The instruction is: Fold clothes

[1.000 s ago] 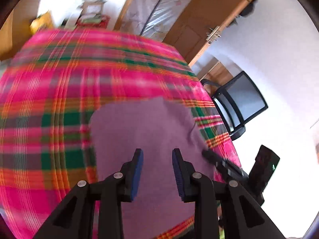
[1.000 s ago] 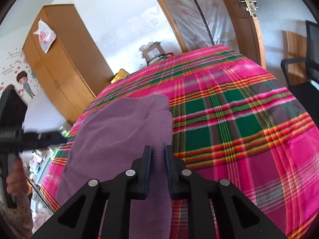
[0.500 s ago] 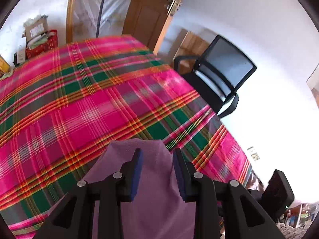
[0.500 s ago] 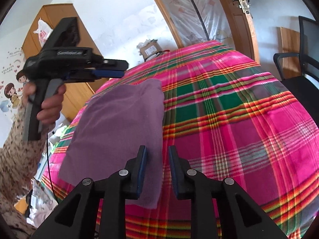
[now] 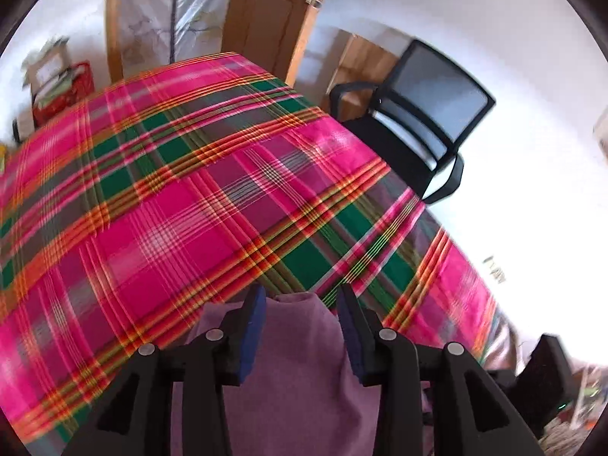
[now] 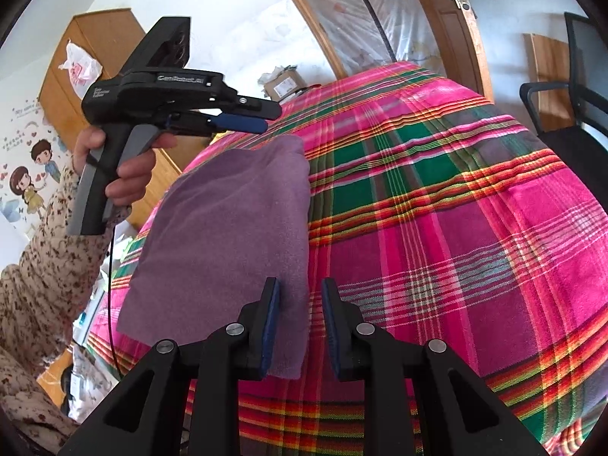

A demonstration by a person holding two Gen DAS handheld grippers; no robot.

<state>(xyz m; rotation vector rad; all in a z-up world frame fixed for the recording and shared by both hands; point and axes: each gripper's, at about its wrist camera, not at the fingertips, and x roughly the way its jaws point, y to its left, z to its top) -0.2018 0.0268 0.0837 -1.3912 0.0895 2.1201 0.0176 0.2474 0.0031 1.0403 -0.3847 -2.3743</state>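
Note:
A purple cloth [image 6: 235,228] lies flat, folded into a long rectangle, on the bed's plaid cover [image 6: 456,228]. My right gripper [image 6: 300,296] is low over the cloth's near right edge. Its jaws stand apart and the pads do not press on the fabric. My left gripper [image 6: 258,119], held in a hand, hovers just above the cloth's far corner. In the left wrist view the left gripper [image 5: 302,300] has its jaws opening. The corner of the purple cloth [image 5: 300,361] shows below and between them, not pinched.
A black office chair [image 5: 429,114] stands beside the bed's far side, near a wooden door [image 5: 266,19]. A wooden wardrobe [image 6: 95,57] and a cardboard box [image 6: 285,79] stand beyond the bed. A floral sleeve [image 6: 45,266] fills the left of the right wrist view.
The left gripper swung from over the cloth's middle to its far corner and its jaws widened. The right jaws opened a little. The rumpled cloth now lies flat.

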